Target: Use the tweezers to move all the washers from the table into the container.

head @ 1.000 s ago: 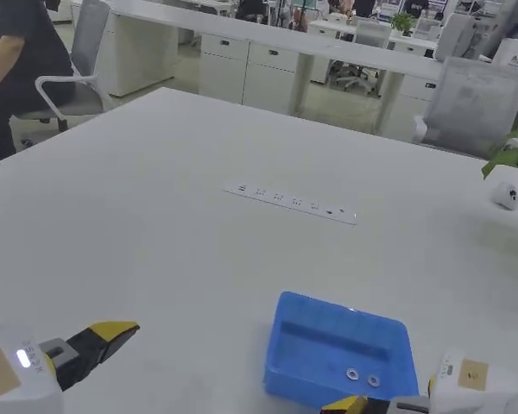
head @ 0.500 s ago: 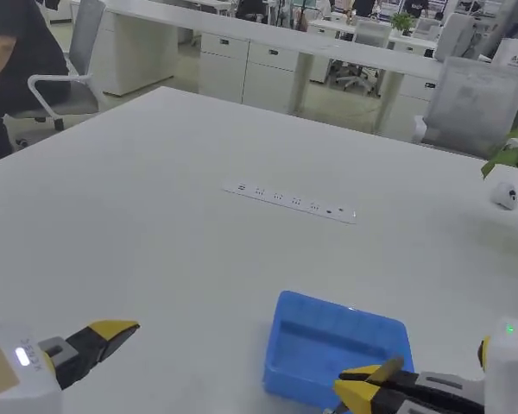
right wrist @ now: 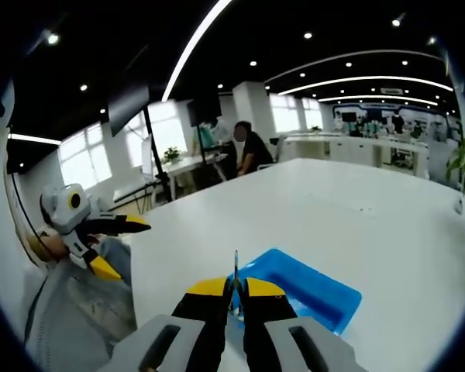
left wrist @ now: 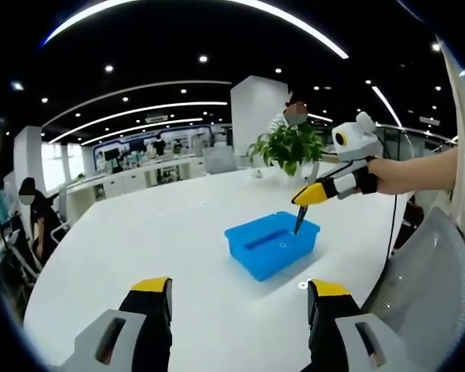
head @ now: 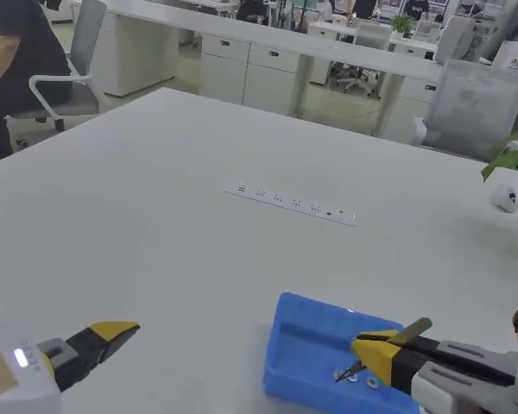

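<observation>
- Washers (head: 352,375): two lie inside the blue container (head: 311,332), close to its near right corner in the head view.
- One small ring, probably another washer (left wrist: 302,285), lies on the tabletop (left wrist: 178,232) near the container in the left gripper view. The task looks well along but not finished.
- Right gripper (head: 373,347): its jaws are closed on the tweezers (head: 413,329). The tweezer tips point down into the container, right at the two washers. Whether the tips pinch a washer is too small to tell.
- Left gripper (left wrist: 236,310): it hangs over the tabletop, well apart from the container, with its jaws wide and holding nothing.
- Left to do, as I judge it: let go of anything in the tips, then fetch the loose ring.
</observation>
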A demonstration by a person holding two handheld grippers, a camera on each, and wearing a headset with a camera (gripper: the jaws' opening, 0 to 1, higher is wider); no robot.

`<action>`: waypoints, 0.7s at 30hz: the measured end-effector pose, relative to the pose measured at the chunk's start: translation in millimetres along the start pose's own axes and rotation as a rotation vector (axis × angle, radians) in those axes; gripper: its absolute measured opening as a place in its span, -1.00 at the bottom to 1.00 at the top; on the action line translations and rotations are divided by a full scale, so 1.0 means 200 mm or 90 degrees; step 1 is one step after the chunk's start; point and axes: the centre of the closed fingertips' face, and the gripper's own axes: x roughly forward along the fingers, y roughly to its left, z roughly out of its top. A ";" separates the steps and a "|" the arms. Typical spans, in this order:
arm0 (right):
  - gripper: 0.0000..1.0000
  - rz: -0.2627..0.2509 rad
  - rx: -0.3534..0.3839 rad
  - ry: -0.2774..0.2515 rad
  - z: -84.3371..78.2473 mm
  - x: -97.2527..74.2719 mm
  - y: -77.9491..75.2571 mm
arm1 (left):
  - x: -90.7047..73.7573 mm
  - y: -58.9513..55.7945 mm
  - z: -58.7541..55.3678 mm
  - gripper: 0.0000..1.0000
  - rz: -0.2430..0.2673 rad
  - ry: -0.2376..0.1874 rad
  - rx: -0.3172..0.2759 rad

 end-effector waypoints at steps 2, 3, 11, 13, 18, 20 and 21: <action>-0.94 -0.005 0.001 -0.001 0.01 0.01 -0.02 | 0.00 -0.01 0.01 0.44 -0.004 -0.004 -0.003; -0.94 -0.009 0.002 -0.001 0.01 0.02 -0.03 | 0.00 -0.01 0.01 0.44 -0.005 -0.007 -0.004; -0.94 -0.036 0.012 0.007 0.02 0.05 -0.13 | -0.01 -0.06 0.09 0.34 -0.049 -0.063 -0.050; -0.94 -0.041 0.020 0.012 0.02 0.06 -0.16 | 0.00 -0.07 0.08 0.39 -0.054 -0.060 -0.048; -0.94 -0.041 0.017 0.035 -0.02 0.10 -0.19 | 0.00 -0.09 0.09 0.48 -0.066 -0.063 -0.042; -0.94 -0.039 0.019 0.046 -0.04 0.12 -0.20 | 0.00 -0.10 0.10 0.50 -0.072 -0.074 -0.053; -0.94 -0.039 0.014 0.052 -0.05 0.13 -0.20 | 0.00 -0.10 0.12 0.52 -0.074 -0.083 -0.059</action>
